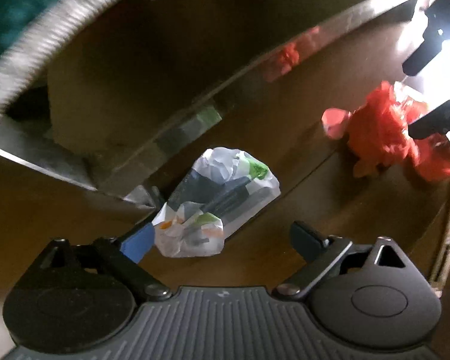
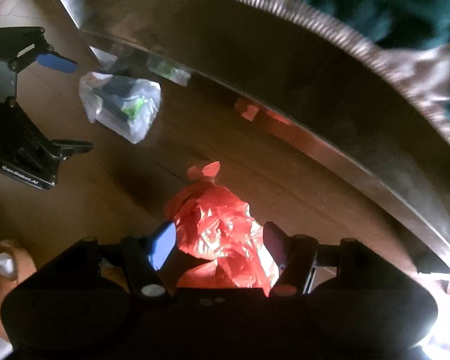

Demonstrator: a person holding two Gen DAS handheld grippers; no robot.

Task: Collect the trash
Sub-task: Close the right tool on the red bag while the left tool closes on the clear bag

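A clear plastic bag of trash (image 1: pixel 222 198) lies on the brown floor between the fingers of my left gripper (image 1: pixel 222 240). The jaws are open wide, with the blue left pad (image 1: pixel 138 243) touching the bag's near end and the right finger apart from it. It also shows in the right wrist view (image 2: pixel 123 105), with the left gripper (image 2: pixel 66 102) open around it. A red plastic bag (image 2: pixel 222 234) sits between the fingers of my right gripper (image 2: pixel 222 240), both pads against its sides. In the left wrist view the red bag (image 1: pixel 384 132) lies to the right, by the right gripper (image 1: pixel 417 102).
A shiny metal base strip (image 1: pixel 195 102) of a sofa or bed runs along the floor just beyond both bags; it also shows in the right wrist view (image 2: pixel 315 138). Teal fabric (image 2: pixel 390 3) and a grey trim (image 1: pixel 30 48) hang above it. Bright light glares at the right.
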